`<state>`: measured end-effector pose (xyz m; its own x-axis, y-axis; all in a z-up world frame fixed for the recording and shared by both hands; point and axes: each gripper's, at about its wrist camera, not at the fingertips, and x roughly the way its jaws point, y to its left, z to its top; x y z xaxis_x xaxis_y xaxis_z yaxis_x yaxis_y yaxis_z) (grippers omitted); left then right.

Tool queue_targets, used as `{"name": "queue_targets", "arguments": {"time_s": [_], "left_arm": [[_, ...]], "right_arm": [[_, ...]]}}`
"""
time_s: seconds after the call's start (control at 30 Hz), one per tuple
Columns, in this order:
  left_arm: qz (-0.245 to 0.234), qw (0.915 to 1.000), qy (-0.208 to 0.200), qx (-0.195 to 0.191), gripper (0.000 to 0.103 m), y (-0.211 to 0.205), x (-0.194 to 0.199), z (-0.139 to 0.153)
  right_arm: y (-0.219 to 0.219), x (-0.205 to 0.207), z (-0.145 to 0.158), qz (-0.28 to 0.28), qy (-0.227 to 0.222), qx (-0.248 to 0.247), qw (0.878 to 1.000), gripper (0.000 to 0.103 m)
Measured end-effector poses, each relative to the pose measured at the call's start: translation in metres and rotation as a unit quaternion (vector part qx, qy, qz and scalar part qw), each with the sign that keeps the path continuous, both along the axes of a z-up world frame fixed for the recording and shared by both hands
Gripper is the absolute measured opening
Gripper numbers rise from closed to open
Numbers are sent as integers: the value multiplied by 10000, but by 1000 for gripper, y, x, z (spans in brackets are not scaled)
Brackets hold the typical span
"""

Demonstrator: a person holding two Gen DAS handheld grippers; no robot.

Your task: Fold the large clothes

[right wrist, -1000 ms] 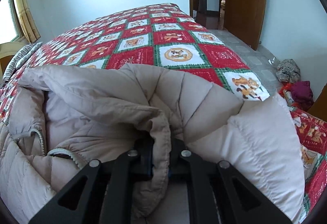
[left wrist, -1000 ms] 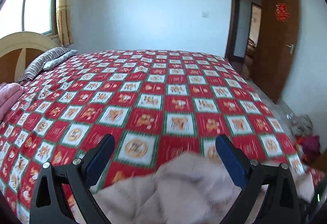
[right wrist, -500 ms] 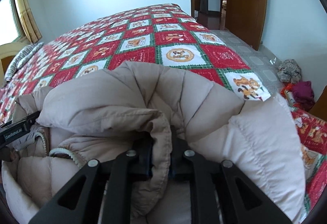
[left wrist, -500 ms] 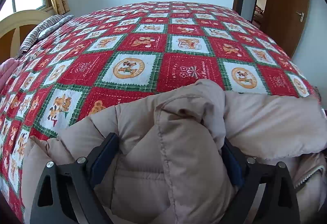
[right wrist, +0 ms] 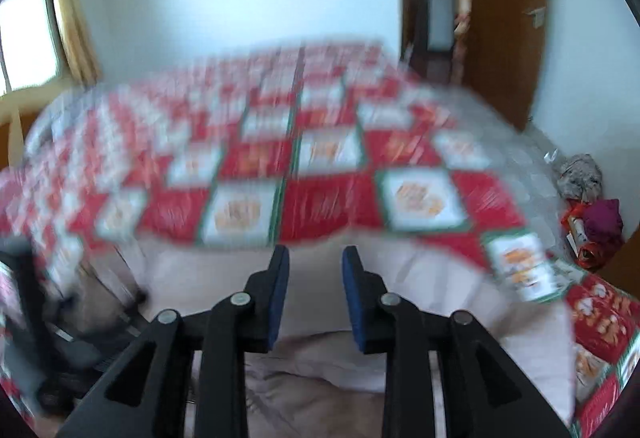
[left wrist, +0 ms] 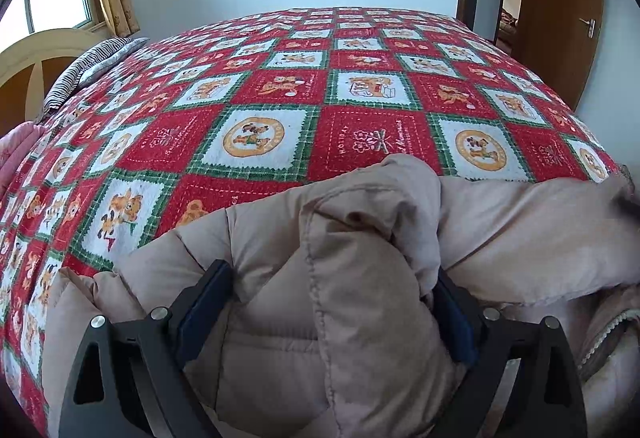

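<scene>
While my left camera looks across the bed, the coat (left wrist: 352,278) fills the lower half of the frame: a beige padded one, quilted in broad stitched panels, bunched into a thick hump at the near edge of the red, white and green checked bedspread (left wrist: 352,142). My left gripper (left wrist: 332,302) stands wide, one blue pad on each side of that hump, and the padding bulges between them and against both pads; I cannot tell whether they squeeze it or just straddle it. At the lower right a pale zipper (left wrist: 604,334) runs along the coat's open edge. A striped pillow (left wrist: 88,66) lies in the upper left, and a brown door (left wrist: 560,18) in the upper right.

On my right camera the picture is smeared with motion. The coat (right wrist: 320,370) lies pale and flat across the bottom of the frame, on the near end of the bedspread (right wrist: 320,198). My right gripper (right wrist: 316,278) is letting go: its jaws are opening, with a clear gap and no cloth between the pads. A heap of clothes (right wrist: 592,198) sits on the floor at the right edge.
</scene>
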<state>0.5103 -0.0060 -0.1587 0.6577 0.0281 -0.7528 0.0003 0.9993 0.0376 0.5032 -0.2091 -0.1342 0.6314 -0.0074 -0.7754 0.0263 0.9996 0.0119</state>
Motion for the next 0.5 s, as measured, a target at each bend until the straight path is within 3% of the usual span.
{"name": "queue_targets", "arguments": {"time_s": [0.07,0.3,0.5], "left_arm": [[-34,10000,-40,-75,95,1,-1,1],[-25,10000,-24,-10,96,-1,-1,1],[-14,10000,9,50,96,-2,3,1]], "right_arm": [[9,-6,-24,259,-133,-700,9971,29],[0,-9,-31,230,-244,-512,9981,29],[11,-8,-28,195,-265,-940,9950,30]]}}
